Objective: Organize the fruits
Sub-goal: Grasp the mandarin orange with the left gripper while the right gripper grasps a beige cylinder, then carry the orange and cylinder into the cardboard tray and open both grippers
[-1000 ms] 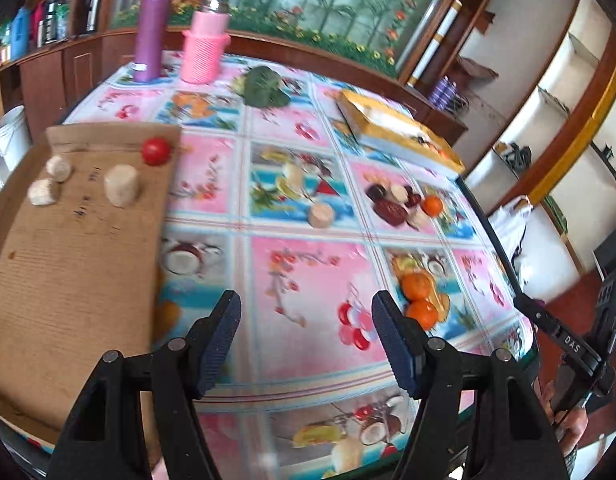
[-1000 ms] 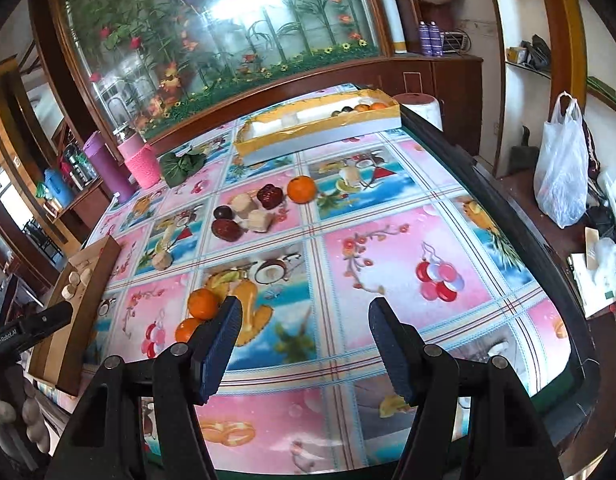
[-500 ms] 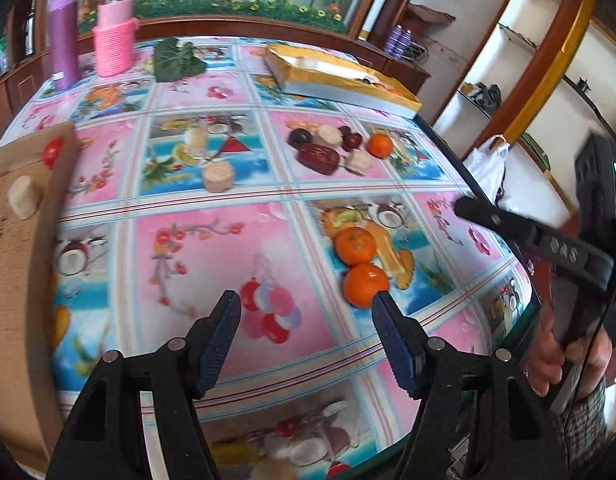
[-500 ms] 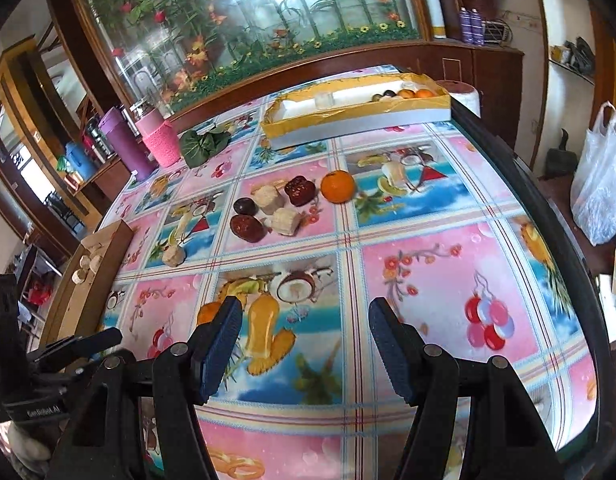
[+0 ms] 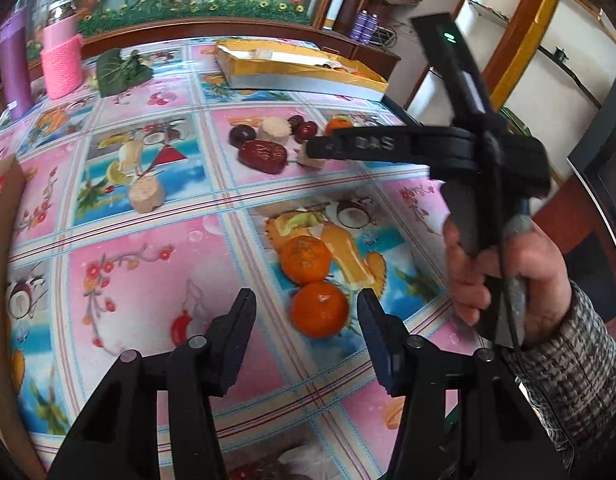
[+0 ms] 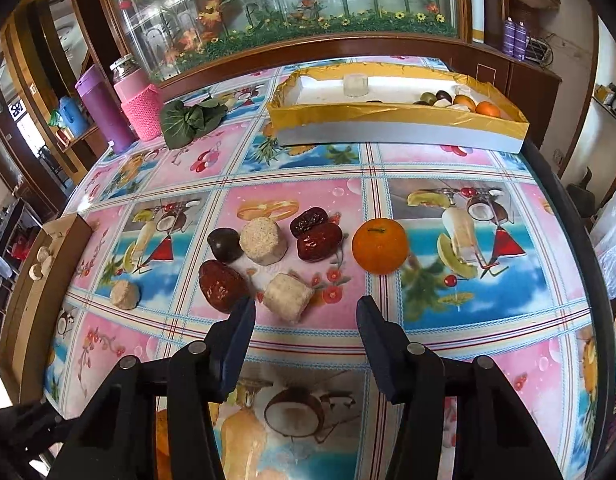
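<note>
— What sits nearest your left claw (image 5: 306,320)?

— An orange (image 5: 319,309), lying on the tabletop (image 5: 148,280) just ahead of my tips, roughly in line with the gap. My jaws are apart and closing, the pads not touching it. A second orange (image 5: 306,254) lies right behind it, the two nearly touching.

— And your right claw (image 6: 306,316)?

— Also apart and closing, nothing gripped. A pale cake-like block (image 6: 286,297) lies just past the gap, nearer my left finger, with a dark red date (image 6: 221,286) beside it.

— Farther out?

— A round pale cake (image 6: 264,240), a dark plum-like fruit (image 6: 224,245) and two more dates (image 6: 316,234) in a loose cluster; a lone orange (image 6: 380,245) to their right, apart from them.

— And at the far edge?

— A long gold-rimmed box (image 6: 388,124) holding a few fruits at its right end. To its left lie a green leafy bundle (image 6: 190,118), a pink knit-sleeved jar (image 6: 138,98) and a purple bottle (image 6: 102,106).
</note>
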A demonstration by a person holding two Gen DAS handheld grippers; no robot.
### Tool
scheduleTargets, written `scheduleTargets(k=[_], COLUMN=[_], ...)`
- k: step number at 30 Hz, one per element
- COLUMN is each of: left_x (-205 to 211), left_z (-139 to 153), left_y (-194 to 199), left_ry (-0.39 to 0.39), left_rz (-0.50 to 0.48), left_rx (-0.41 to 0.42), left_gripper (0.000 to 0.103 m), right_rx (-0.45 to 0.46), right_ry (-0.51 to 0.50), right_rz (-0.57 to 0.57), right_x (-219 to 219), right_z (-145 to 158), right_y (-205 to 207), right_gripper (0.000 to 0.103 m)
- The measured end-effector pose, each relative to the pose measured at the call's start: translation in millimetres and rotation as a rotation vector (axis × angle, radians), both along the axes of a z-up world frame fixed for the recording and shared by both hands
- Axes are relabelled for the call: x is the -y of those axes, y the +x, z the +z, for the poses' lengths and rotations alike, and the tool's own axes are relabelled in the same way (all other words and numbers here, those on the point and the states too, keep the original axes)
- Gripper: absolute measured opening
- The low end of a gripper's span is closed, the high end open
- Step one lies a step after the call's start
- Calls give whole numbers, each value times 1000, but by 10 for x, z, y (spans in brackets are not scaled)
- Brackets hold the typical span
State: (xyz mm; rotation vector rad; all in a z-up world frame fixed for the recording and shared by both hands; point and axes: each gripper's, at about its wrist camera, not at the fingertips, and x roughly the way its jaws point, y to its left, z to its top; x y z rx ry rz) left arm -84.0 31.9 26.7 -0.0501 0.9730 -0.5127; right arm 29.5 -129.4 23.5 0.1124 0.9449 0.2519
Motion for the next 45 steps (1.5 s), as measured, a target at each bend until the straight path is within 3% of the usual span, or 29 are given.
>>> scheduleTargets(k=[5,8,9,13,22,27,33,38,45], left_x=[176,220,221,171,-212,-549,-1131,-1847,-2823], left_z=[-54,-111,-136,-136,-46,77,336,476,401], left_y=[37,50,57,38,-29,-85,-182,-221,-91], left_ry=[20,50,59,53,-23,-65,-66,13,146], left_rz=[-38,-36,-31,-4,91,160,290,448,629], left_rx=[-11,-21,-25,-6,-24,-4,76,124,78], left_gripper=[51,40,34,31,30,31,31,31,31], right_rx=[-17,-17,-14,1,21,49,92,106,94], right_ry=[-2,-15,-22,-48,-25,-16,6,28,38], right_rz=[5,6,7,2,-2,25,127,262,453], right_x=[-52,-94,-106,-140,-115,-212,-639,-1245,-2257], right_z=[-94,-119,-119,-125,-24,176,475,628,633], right_y=[103,120,122,118,-89,-323,-577,-752,-909], right_gripper=[56,53,49,31,31,31,31,31,32])
